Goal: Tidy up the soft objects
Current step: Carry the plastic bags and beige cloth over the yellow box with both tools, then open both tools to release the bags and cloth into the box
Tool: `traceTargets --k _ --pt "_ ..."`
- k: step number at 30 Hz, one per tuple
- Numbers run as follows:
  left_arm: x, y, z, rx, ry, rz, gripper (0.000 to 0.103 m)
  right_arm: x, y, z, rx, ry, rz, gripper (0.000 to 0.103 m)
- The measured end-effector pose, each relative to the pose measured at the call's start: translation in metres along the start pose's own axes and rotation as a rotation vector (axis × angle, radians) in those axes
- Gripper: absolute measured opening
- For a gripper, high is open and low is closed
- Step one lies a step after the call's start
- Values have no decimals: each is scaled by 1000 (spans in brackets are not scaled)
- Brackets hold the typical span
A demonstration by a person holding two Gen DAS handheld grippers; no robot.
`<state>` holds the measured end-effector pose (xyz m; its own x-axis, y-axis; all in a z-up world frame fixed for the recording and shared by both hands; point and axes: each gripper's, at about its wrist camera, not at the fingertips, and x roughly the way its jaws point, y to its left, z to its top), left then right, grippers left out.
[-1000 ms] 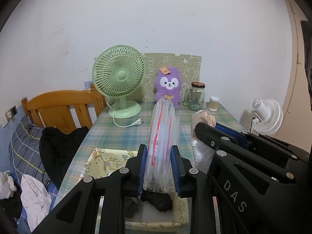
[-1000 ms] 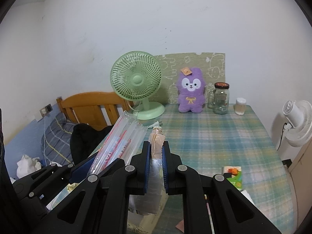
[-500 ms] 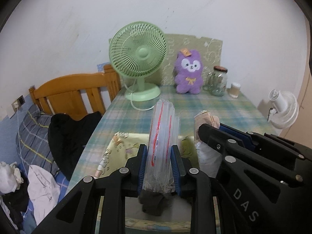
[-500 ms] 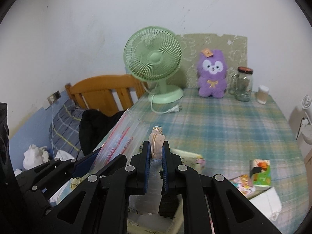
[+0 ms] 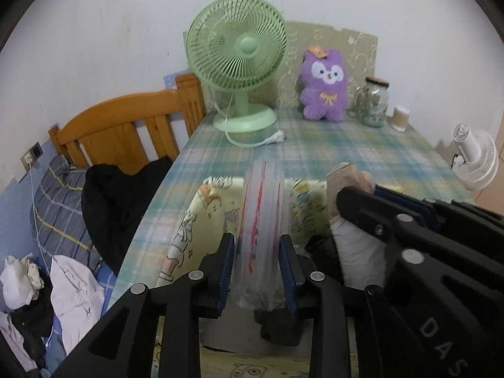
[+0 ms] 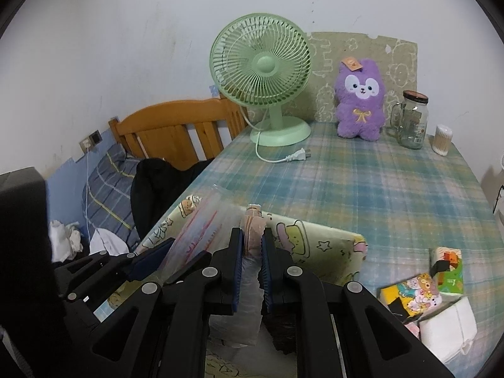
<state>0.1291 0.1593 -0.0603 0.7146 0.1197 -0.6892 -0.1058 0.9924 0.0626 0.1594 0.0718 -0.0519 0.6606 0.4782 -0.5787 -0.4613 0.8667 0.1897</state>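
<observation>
My left gripper (image 5: 257,242) holds a clear plastic bag with red stripes (image 5: 261,204) upright between its blue pads; the jaws are opening, and the pads still touch the bag. A beige and white soft bundle (image 6: 252,220) is pinched in my shut right gripper (image 6: 252,236). Both hang just above a yellow cartoon-print fabric box (image 5: 208,195) at the table's near edge, its rim (image 6: 330,236) just ahead of my right fingers. Something dark (image 5: 280,330) lies inside the box under the bag. The right gripper (image 5: 362,195) shows in the left wrist view, close beside the bag.
A green desk fan (image 5: 239,50) with its loose plug, a purple plush (image 6: 360,94), a glass jar (image 6: 409,119) and a swab pot (image 6: 442,138) stand along the back of the plaid table. Tissue packs (image 6: 419,289) lie near right. A wooden headboard (image 5: 126,126) and black garment (image 5: 116,201) are left.
Both grippers have sunk and tipped downward over the yellow box, carrying the bag and the bundle. The left pads now stand slightly wider around the bag.
</observation>
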Motion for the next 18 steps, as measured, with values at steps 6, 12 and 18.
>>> traceTargets --k 6,12,18 --pt "4 3 -5 7 37 -24 61 17 0 -2 1 33 13 14" --pt "10 8 -5 0 61 -20 68 26 3 -1 -10 54 32 14" --pt "10 10 -6 -11 62 -36 69 28 5 -2 -23 66 42 15"
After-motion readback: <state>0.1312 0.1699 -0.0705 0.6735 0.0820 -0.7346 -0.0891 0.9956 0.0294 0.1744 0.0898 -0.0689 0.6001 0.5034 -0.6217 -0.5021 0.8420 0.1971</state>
